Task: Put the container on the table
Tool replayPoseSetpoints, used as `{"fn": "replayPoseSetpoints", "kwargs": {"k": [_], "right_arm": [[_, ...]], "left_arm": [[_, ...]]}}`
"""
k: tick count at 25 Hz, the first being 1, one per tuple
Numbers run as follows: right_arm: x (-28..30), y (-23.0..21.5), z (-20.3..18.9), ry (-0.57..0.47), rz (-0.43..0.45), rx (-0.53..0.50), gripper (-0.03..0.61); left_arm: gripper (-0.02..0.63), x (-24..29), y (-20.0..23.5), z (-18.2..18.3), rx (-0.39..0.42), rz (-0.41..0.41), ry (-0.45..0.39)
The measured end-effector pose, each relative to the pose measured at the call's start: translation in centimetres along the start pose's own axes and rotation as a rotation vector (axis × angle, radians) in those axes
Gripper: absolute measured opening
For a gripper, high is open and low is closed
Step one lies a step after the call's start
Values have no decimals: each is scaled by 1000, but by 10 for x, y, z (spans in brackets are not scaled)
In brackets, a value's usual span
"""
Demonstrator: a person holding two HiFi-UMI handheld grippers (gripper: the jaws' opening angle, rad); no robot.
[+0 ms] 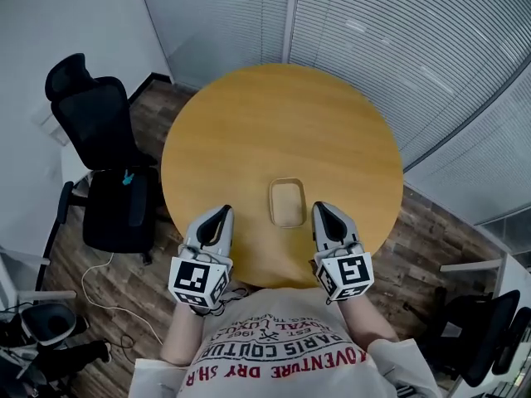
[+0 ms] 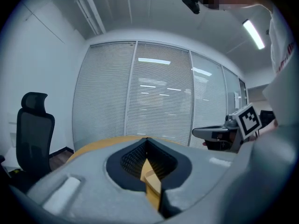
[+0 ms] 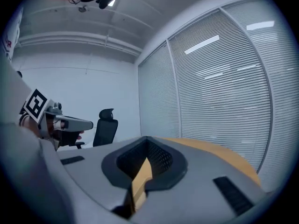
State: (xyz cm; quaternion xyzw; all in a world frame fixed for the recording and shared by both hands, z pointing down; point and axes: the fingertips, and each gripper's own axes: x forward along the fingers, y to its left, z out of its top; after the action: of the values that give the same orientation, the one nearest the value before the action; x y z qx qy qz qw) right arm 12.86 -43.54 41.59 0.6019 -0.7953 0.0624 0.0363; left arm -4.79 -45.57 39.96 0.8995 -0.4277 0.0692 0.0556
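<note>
- Office room with slatted blinds [image 1: 398,40] along the far side, round wooden counter [image 1: 249,114] in the middle, black chair [image 1: 104,131] on the floor to its left.
- Shallow tan container [image 1: 287,202] lying flat and upright on the near part of the counter, apart from both tools.
- Left gripper [image 1: 222,214] just left of the container, right gripper [image 1: 320,210] just right of it, both pointing toward the far side, neither touching it.
- Jaws closed tip to tip on both, with nothing held between them in either gripper view, only a wood-coloured sliver showing through the gap behind the tips.
- Judged step: placing looks done, with the container already on the counter and free of any grip; hands at the clearing-away stage.
- Next move, by judgement: little more than keeping both grippers off the container's sides and drawing them toward the near edge without nudging it; no fresh grip called for.
</note>
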Motion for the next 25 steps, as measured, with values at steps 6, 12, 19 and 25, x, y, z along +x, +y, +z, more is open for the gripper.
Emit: {"fn": "replayPoseSetpoints", "kwargs": {"k": [6, 12, 19, 25], "right_arm": [[-10, -4, 4, -19, -5, 23, 6], [-14, -11, 4, -11, -23, 51, 6], [-15, -15, 1, -1, -50, 35, 6], [-14, -18, 5, -9, -74, 35, 6]], "left_arm": [[-2, -1, -9, 4, 9, -9, -9], [-2, 0, -14, 4, 7, -16, -7], [-2, 9, -20, 2, 4, -33, -1], [-2, 13, -19, -3, -4, -35, 16]]}}
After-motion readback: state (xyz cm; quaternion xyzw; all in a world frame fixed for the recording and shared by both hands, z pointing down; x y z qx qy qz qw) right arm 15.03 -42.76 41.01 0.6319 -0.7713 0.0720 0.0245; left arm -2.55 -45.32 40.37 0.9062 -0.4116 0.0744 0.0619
